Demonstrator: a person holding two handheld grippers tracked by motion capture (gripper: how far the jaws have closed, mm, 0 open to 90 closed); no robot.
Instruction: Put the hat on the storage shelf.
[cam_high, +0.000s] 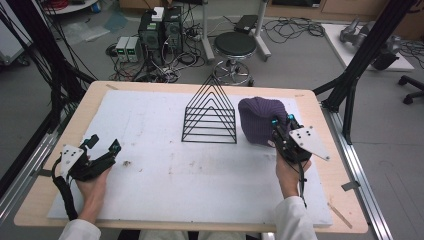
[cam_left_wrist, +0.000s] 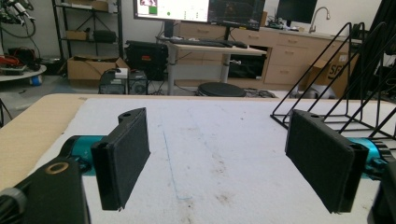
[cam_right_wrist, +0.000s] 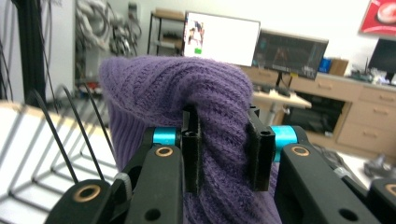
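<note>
The right claw (cam_high: 282, 131) clamps a fold of a purple knit hat (cam_high: 260, 120), which bulges at about three o'clock of the black wire rack (cam_high: 210, 112) at the middle of the tabletop (cam_high: 165, 170), just beside it. At the tabletop's eight o'clock corner the left claw (cam_high: 102, 145) rests with its jaws spread wide, nothing between them.

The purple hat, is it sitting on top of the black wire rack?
No, the purple hat is beside the black wire rack, pinched in the right tool.
</note>
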